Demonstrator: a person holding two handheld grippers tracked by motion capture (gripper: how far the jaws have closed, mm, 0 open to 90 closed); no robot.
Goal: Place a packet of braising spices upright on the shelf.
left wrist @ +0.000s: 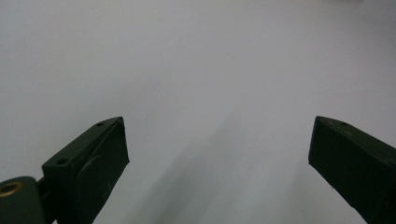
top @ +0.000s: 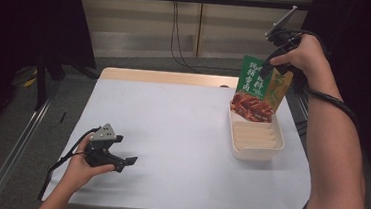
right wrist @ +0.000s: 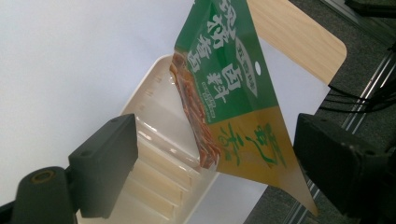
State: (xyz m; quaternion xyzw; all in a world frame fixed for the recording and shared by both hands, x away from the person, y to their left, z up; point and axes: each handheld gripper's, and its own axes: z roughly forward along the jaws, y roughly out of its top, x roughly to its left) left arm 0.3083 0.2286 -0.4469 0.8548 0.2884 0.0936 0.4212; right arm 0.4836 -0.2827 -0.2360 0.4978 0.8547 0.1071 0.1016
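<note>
Your left tool (top: pixel 128 161) lies nearest, low over the near left part of the desk (top: pixel 181 134), and your hand holds it just above the white surface. Its two black jaws are spread wide, and in the left gripper view you see between them nothing but the pale desk top.

Further away, near the far right edge of the desk, stands the white tray (top: pixel 256 140), with its long side along that right edge. Ribs run across its bottom.

The green and yellow packet (top: pixel 261 90) stands tilted with its lower end in the far part of the tray. Its lower half shows a picture of red-brown food, and its upper end leans toward the far right corner of the desk.

Your right tool (top: pixel 272 66) is raised above that far right corner, at the top of the packet. In the right gripper view its jaws are spread, one on each side of the packet (right wrist: pixel 233 93), and neither pad presses on it. The yellow corner of the packet lies between them.
</note>
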